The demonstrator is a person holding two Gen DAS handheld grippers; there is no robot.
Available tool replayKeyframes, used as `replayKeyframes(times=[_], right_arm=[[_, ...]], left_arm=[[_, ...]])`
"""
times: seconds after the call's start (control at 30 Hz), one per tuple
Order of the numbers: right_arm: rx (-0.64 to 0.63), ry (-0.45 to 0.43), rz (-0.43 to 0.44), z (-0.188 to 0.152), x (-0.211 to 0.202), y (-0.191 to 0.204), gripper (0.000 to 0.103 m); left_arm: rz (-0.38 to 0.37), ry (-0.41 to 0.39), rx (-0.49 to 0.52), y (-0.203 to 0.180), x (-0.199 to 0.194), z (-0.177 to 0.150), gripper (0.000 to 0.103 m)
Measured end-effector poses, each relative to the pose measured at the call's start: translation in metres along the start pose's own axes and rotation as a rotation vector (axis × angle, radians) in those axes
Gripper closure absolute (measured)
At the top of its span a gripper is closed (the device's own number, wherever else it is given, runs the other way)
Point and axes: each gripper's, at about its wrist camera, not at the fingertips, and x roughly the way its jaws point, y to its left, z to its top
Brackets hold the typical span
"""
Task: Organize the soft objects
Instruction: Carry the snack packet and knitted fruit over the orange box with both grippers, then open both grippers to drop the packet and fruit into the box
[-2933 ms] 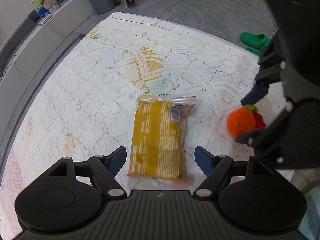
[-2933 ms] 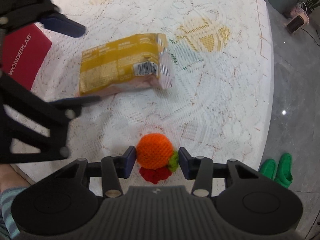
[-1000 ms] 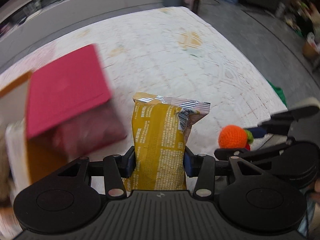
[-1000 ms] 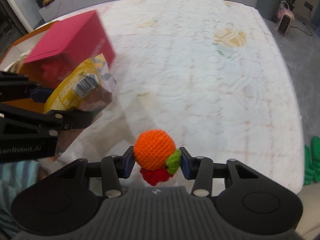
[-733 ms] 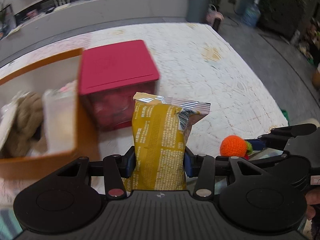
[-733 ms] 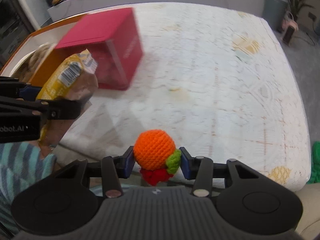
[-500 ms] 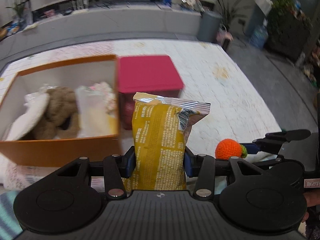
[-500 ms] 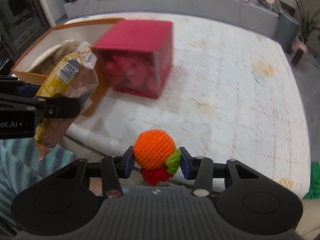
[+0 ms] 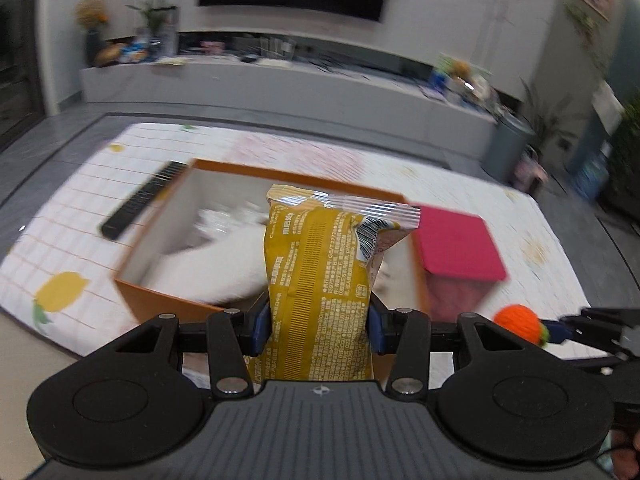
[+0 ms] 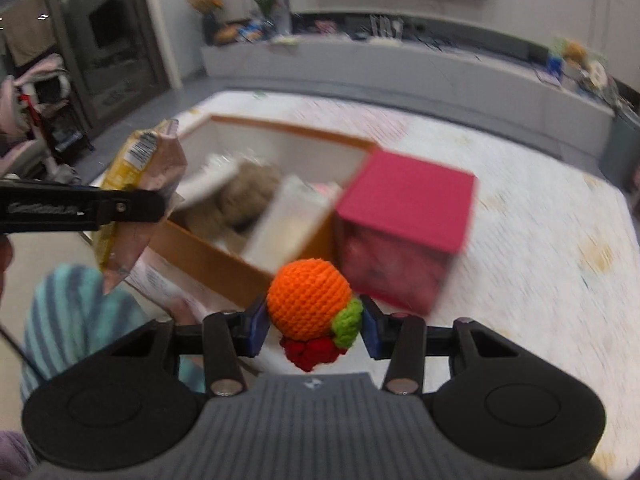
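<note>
My left gripper is shut on a yellow snack packet and holds it upright in the air, in front of an open orange box. The packet also shows in the right wrist view. My right gripper is shut on an orange crocheted ball with green and red bits, also seen in the left wrist view. The orange box holds a brown plush toy, white soft items and a pale packet.
A closed red box stands against the orange box's right side, also in the left wrist view. A black remote lies left of the box on the patterned mat. A grey bin stands at the back right.
Both grippers have swung left and tilted up, each with its object still held. The orange box and red box have come to the centre of view; the room's back wall now shows.
</note>
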Motion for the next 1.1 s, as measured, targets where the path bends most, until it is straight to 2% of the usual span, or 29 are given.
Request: replayKeyframes(times=[0.1, 0.33, 0.47, 0.6, 0.73, 0.87, 1.1], right_arm=[[-0.022, -0.035, 0.033, 0.016, 0.003, 0.013, 0.057], [-0.027, -0.045, 0.08, 0.053, 0.037, 0.028, 0.057], [-0.018, -0.038, 0.065, 0.064, 0.056, 0.031, 0.057], [-0.038, -0.005, 0.062, 0.066, 0.075, 0.031, 0.057], [-0.057, 0.05, 0.044, 0.066, 0.098, 0.035, 0.057], [-0.079, 0.091, 0.03, 0.067, 0.123, 0.04, 0.057], [-0.121, 0.127, -0.001, 0.061, 0.139, 0.043, 0.056]], left_arm=[[0.009, -0.018, -0.023, 0.015, 0.004, 0.012, 0.05], [-0.074, -0.063, -0.041, 0.022, 0.025, 0.033, 0.05], [-0.124, -0.02, -0.066, 0.022, 0.055, 0.037, 0.05], [-0.113, 0.032, -0.066, 0.028, 0.079, 0.032, 0.05], [-0.096, 0.084, -0.06, 0.038, 0.091, 0.023, 0.05], [-0.123, 0.104, -0.051, 0.036, 0.099, 0.02, 0.05], [-0.154, 0.152, -0.032, 0.028, 0.117, 0.014, 0.05]])
